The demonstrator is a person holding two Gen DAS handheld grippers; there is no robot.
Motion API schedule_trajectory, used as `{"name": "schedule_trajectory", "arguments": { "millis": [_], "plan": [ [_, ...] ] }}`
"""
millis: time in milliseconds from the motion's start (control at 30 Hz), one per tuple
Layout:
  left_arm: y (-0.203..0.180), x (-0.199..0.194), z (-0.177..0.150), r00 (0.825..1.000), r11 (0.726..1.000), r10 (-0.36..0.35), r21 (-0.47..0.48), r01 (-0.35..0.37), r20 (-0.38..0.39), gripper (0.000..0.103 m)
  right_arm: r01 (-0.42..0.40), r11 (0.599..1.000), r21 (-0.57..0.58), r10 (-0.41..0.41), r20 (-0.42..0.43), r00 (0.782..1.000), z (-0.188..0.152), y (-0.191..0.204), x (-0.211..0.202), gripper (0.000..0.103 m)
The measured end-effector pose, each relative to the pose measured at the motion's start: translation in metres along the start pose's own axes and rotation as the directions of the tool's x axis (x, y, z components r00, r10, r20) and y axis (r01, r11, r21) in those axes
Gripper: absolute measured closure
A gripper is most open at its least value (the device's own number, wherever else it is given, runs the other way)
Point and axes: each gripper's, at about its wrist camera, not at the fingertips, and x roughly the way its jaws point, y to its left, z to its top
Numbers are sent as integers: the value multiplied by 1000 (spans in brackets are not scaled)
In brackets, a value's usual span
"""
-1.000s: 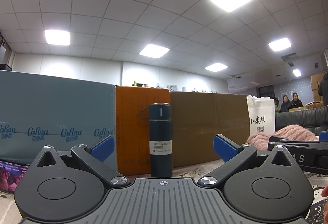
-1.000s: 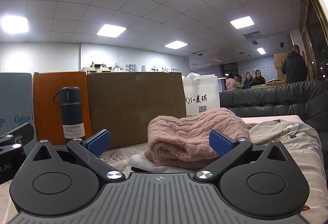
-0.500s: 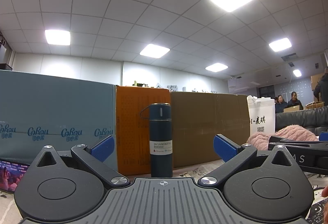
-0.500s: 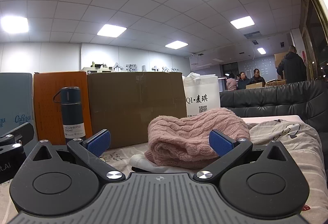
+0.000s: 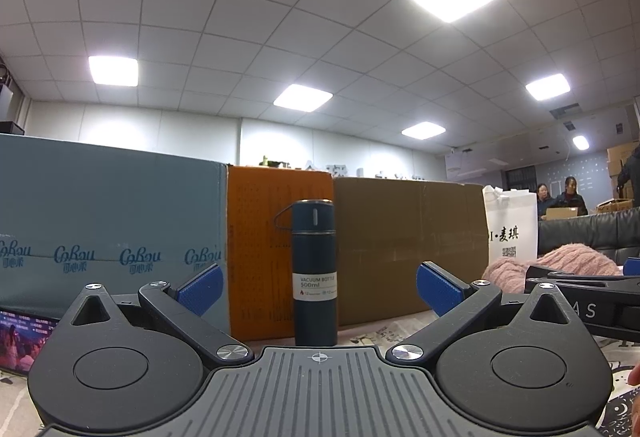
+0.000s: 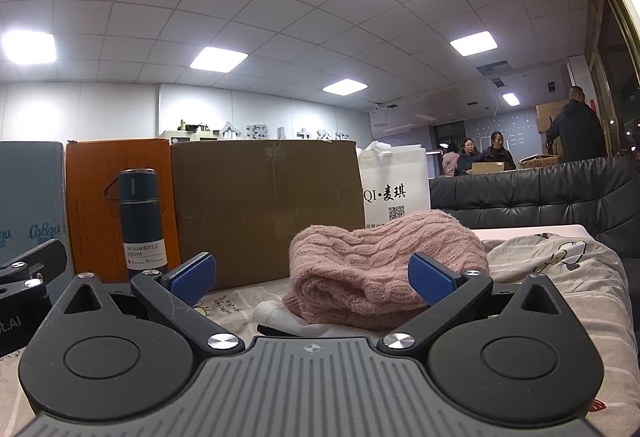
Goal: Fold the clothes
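Note:
A pink knitted sweater [image 6: 384, 269] lies bunched on the patterned cloth-covered surface [image 6: 560, 277], on top of a white garment [image 6: 280, 315]. My right gripper [image 6: 311, 281] sits low just in front of the sweater, open, with nothing between its blue pads. In the left wrist view the same sweater [image 5: 568, 261] shows at the far right, behind the right gripper's black body [image 5: 588, 301]. My left gripper [image 5: 319, 287] is open and empty, facing a dark blue vacuum bottle [image 5: 314, 273].
A grey-blue box [image 5: 108, 229], an orange box [image 5: 264, 237] and a brown cardboard box [image 6: 264, 209] stand as a wall behind the surface. A white paper bag [image 6: 394, 193] and a black sofa [image 6: 540, 193] are at the right. Several people stand far back.
Both grippers have stayed still and open. Only the people in the far background have shifted.

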Motion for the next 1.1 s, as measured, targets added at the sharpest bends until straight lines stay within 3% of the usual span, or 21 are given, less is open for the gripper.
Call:
{"name": "schedule_trajectory", "arguments": {
  "millis": [1100],
  "plan": [
    [0,0,0,1000,1000,-4,-4,4,-5,0,-21,998,56,21,-10,1000,0,-7,1,0]
  ]
}}
